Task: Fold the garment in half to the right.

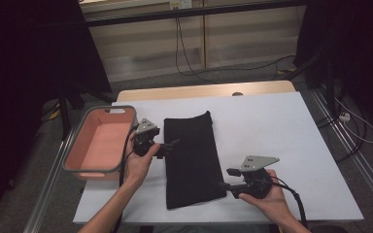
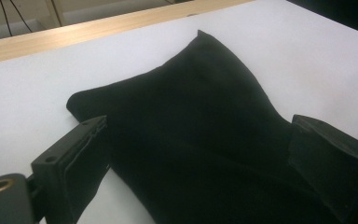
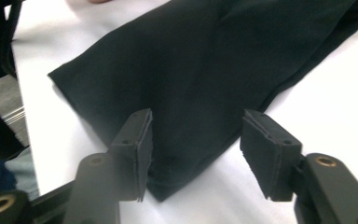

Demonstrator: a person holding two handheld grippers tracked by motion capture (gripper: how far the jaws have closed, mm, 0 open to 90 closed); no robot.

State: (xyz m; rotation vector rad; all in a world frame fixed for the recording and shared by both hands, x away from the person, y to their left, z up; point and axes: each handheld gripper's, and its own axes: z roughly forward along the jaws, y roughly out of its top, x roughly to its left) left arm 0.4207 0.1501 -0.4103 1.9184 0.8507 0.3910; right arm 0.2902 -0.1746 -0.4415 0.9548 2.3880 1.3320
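Two grippers, left [image 1: 171,144] and right [image 1: 225,185], are standing spread at opposite edges of the folded black cloth [image 1: 193,158] lying flat mid-table, risking a pinch catching one layer only.

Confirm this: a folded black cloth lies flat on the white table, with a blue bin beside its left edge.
One thing is wrong: the bin is pink with a grey rim, not blue, as the high view shows. The folded black cloth does lie flat on the white table.
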